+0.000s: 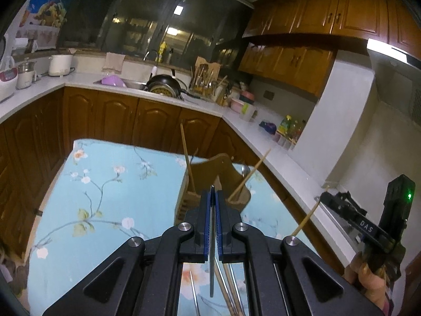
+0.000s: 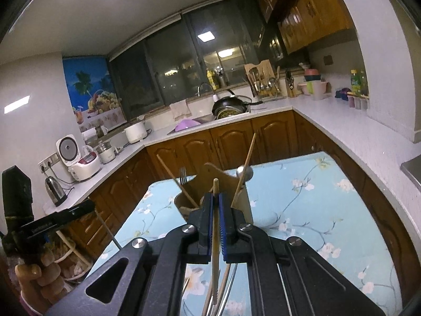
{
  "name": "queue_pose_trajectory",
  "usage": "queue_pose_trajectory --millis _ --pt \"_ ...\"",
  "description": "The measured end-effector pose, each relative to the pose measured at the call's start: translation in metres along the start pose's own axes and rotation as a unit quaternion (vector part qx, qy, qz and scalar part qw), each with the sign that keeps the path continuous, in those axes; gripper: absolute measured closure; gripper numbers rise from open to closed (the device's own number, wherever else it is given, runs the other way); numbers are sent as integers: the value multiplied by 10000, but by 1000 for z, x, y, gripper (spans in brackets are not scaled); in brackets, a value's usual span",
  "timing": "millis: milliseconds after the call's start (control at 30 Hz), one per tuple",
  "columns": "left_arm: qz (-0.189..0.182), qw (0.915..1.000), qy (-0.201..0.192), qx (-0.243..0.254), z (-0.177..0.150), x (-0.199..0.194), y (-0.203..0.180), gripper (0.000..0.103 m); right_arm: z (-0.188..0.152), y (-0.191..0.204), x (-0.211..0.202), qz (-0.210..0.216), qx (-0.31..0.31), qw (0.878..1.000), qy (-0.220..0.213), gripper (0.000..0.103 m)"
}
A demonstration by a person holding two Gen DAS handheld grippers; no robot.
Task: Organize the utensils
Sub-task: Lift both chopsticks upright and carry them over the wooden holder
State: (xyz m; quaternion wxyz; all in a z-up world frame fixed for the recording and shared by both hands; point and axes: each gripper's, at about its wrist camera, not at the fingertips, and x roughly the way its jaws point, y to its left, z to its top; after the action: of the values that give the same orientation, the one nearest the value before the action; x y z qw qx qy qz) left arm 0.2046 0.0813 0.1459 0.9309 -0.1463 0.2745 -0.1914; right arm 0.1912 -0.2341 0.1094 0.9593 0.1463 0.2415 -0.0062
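Left gripper [image 1: 213, 192] clenched on a thin metal utensil [image 1: 212, 250]; right gripper [image 2: 215, 200] clenched on a wooden chopstick [image 2: 215, 226]. Wooden holder [image 2: 210, 176] at 12 o'clock on the floral surface [image 1: 105, 179], two chopsticks inside. Fork [image 2: 183, 175] shows only in right view.

Surface: table [image 1: 110, 184] with light blue flowered cloth (white blossoms, thin branches).
Standing on it: wooden utensil holder [image 1: 223, 168], at far end.
Lying on it: loose chopsticks [image 2: 210, 297] and metal utensils, near edge.
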Motion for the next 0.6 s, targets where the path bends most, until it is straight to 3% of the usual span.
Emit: queue_pose_trajectory --millis 300,600 --pt "57 9986 -527 56 45 18 2 102 48 -4 11 -65 59 9986 -530 99" --pt "223 9951 -956 131 79 73 2 102 96 -7 44 -169 96 9953 -953 99"
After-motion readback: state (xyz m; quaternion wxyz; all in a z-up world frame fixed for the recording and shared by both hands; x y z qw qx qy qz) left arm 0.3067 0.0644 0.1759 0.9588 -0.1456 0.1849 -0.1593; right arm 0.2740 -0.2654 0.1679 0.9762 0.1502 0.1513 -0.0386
